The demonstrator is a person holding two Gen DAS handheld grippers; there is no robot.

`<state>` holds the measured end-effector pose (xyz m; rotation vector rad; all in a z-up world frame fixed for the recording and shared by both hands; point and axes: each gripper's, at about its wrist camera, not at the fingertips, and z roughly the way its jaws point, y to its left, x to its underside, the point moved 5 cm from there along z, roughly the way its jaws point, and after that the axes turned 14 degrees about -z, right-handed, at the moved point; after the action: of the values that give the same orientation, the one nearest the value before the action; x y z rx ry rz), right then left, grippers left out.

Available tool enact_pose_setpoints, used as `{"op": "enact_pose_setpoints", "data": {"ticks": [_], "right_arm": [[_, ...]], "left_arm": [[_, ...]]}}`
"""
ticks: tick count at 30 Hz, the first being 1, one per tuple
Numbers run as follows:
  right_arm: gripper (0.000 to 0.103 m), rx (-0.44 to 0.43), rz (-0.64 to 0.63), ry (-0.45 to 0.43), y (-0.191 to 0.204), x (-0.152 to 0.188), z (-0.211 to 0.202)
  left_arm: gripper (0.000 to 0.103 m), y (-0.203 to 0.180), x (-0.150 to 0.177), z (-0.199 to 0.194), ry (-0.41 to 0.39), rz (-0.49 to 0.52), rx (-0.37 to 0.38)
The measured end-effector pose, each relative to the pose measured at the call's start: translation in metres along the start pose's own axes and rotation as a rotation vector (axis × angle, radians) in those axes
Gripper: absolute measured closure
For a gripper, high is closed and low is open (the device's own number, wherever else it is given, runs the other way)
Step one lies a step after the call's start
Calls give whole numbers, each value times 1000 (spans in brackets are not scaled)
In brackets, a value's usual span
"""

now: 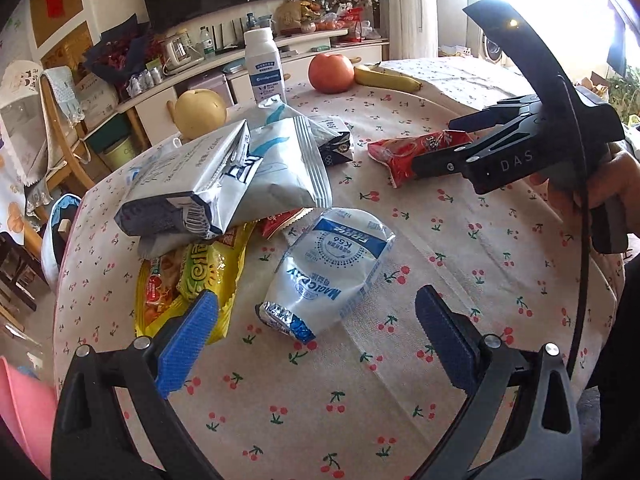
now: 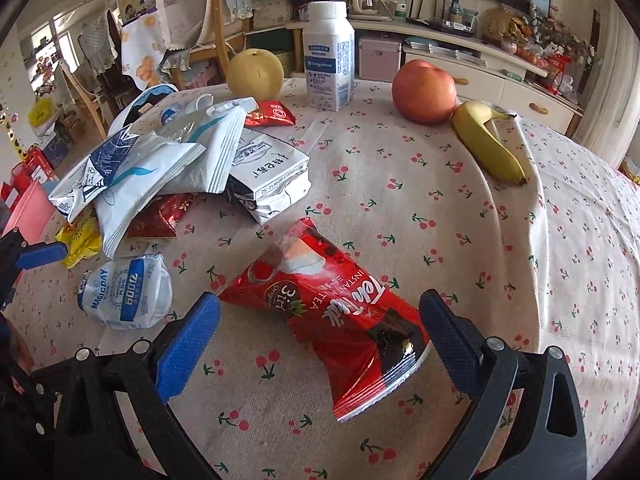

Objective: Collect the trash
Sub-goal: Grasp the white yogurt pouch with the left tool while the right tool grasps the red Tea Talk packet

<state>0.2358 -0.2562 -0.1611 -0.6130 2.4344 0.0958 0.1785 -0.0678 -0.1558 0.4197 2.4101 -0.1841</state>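
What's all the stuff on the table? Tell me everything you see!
red tea packet: 1, red, lying between the right jaws
white crumpled pouch: 1, white and blue, ahead of the left jaws
silver-white bags: a heap, exact count unclear, left part of the table
yellow wrapper: 1, yellow, under the heap
small red wrappers: at least 2, red, around the heap
bottle: 1, white, upright at the far edge
pear: 1, yellow, left of the bottle
apple: 1, red-orange, right of the bottle
banana: 1, yellow, beside the apple
tablecloth: 1, white with cherries
left gripper: 1, black, blue pads, open
right gripper: 1, same colours, open
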Motion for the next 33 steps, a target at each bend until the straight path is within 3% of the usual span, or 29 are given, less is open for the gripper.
{"op": "enact_pose_setpoints", "data": {"ticks": [10,19,24,27,30,33], "right_arm": [[10,-24,-9,14,0,-3,8],[42,-7,-40,37,9,3,2],[42,-45,-43,28,17,3,-2],[40,-26,-70,30,23,-1,3],[28,-1,-72,37,24,-5,8],[26,9,-72,29,24,-9,11]], "left_arm": [[4,-2,-13,14,-16,-7,2],[6,-9,-11,18,15,15,62],[22,-10,-9,11,24,-9,129],[27,-8,-10,9,20,-28,155],[27,-7,-12,11,-4,-15,114],[27,-11,-11,16,-17,35,65]]}}
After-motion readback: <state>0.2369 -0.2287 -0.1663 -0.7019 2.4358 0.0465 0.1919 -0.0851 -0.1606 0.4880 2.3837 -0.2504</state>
